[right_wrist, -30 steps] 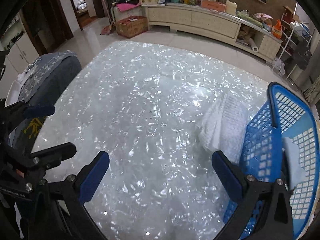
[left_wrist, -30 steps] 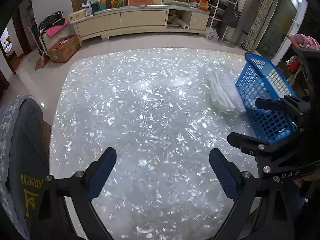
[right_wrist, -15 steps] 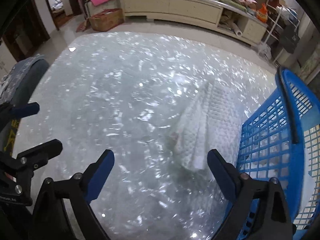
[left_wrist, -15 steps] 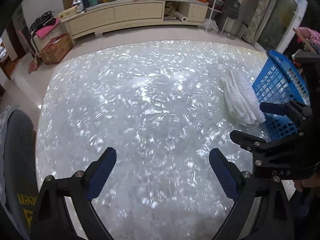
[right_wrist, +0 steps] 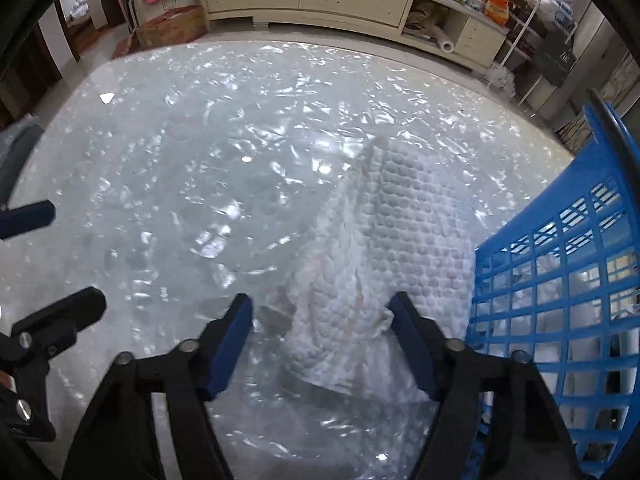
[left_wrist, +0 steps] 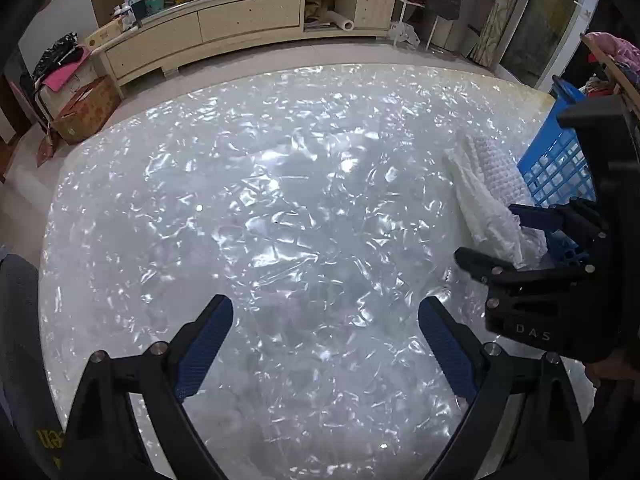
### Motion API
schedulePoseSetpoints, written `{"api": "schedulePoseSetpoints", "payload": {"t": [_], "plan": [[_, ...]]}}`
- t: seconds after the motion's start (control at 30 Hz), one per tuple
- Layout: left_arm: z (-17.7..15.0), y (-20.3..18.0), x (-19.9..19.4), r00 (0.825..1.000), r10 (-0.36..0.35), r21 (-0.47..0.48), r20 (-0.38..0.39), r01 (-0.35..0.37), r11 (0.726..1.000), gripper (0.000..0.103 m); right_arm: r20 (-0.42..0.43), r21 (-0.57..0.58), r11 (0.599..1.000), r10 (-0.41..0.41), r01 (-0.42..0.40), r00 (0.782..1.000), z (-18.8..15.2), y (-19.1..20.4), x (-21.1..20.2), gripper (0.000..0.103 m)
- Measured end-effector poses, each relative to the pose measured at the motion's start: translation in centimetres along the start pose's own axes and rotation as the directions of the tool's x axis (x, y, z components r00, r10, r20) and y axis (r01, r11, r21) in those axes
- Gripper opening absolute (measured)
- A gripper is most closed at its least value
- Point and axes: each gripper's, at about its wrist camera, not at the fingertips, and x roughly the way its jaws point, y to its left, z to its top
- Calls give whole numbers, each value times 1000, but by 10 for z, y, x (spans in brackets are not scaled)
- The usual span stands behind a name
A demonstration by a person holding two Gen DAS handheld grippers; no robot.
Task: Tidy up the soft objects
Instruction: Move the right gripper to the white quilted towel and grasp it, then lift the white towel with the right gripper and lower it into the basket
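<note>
Our right gripper (right_wrist: pixel 320 340) is closing its blue-padded fingers (right_wrist: pixel 412 344) around the near end of the white waffle-textured cloth (right_wrist: pixel 400 240), which lies on the shiny crinkled white tabletop (right_wrist: pixel 180 160) right against the blue plastic lattice basket (right_wrist: pixel 560 280). Our left gripper (left_wrist: pixel 326 344) hangs spread wide over bare tabletop, nothing between its fingers.

Overhead light glares off the glossy tabletop (left_wrist: pixel 280 208); fisheye bends and darkens edges; slight motion blur.

a lived-in home living room: long cream tv cabinet (left_wrist: pixel 224 28) cluttered at twelve o'clock, cardboard box (left_wrist: pixel 86 114) at ten, curtains (left_wrist: pixel 504 12) at one
</note>
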Motion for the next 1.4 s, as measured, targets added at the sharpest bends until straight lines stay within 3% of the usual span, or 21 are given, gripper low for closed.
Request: {"api": "schedulePoseSetpoints", "payload": {"t": [0.03,0.13,0.27,0.33,0.67,0.97,1.17,1.4], "plan": [[0,0,3,1000,-1,1,-3,1,1000,93,1,0,1000,-5,5,1000,0,-1,-2,61],[0,-2,10,1000,-4,5,-12,4,1000,93,7,-1,998,-57,57,998,-2,-4,-4,34],[-5,-4,14,1000,3,10,-26,-3,1000,93,25,-44,995,-83,84,996,-5,3,-6,20],[-7,-3,11,1000,3,3,-22,-3,1000,93,29,-27,998,-51,51,998,-9,5,-13,17],[-35,-5,-33,1000,10,-31,6,-10,999,93,58,-63,994,88,-84,994,-56,30,-72,14],[-69,-20,-83,999,4,-57,42,-2,998,93,120,-141,985,114,-97,986,-95,55,-135,13],[-78,-38,-116,997,-1,-45,75,4,999,93,166,-173,981,120,-91,979,-116,48,-172,13],[-78,-76,-150,994,4,22,106,-6,1000,93,196,-156,982,139,-109,971,-120,14,-188,13]]}}
